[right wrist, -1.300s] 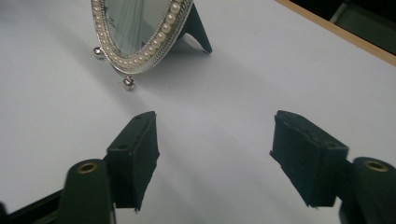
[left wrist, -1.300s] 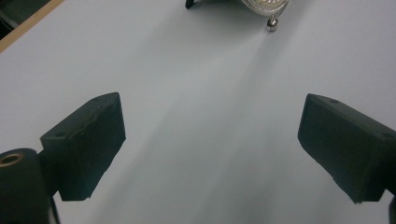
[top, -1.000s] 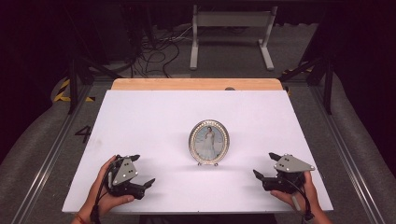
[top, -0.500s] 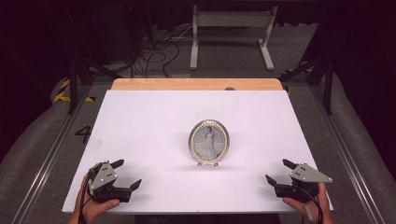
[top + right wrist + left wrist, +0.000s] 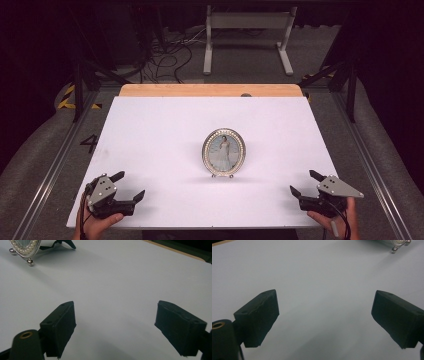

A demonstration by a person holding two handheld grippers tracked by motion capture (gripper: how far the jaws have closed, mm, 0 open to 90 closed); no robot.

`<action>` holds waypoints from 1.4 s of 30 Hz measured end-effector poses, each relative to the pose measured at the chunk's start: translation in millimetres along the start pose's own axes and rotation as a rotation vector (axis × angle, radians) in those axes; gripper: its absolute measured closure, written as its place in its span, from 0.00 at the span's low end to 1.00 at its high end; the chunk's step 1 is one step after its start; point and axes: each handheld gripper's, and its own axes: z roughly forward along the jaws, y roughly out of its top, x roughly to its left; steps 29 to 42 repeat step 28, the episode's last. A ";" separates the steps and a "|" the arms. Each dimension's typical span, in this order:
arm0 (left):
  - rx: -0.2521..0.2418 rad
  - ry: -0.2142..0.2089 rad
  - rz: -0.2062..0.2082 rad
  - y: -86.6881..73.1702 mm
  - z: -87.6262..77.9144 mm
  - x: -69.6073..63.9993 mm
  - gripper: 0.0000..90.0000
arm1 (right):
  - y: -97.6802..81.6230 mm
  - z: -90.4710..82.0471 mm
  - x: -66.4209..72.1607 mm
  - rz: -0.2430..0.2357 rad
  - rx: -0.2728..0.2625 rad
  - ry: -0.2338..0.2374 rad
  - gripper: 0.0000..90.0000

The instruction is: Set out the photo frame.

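With the oval picture frame (image 5: 224, 152) standing upright mid-surface (image 5: 150, 130), the left gripper (image 5: 129, 186) and right gripper (image 5: 303, 183) (jaws spread, empty) wait well apart at the near edge, suggesting a reach inward comes next.

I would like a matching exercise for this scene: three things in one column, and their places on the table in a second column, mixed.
Things:
1. oval picture frame
2. left claw
3. right claw

Places:
A. near corner of the white table at the right of the high view
B. upright near the middle
C. near corner at the left of the high view

Pairs: 1-B, 2-C, 3-A
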 end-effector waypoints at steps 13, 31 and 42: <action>0.022 0.010 0.010 0.3 3.2 -2.1 0.09 | 0.9 0.3 4.7 -0.013 -0.011 -0.009 0.18; 0.041 0.018 0.020 -0.4 5.9 -1.7 0.09 | 0.9 -1.8 5.0 -0.008 -0.017 -0.016 0.18; 0.041 0.018 0.020 -0.4 5.9 -1.7 0.09 | 0.9 -1.8 5.0 -0.008 -0.017 -0.016 0.18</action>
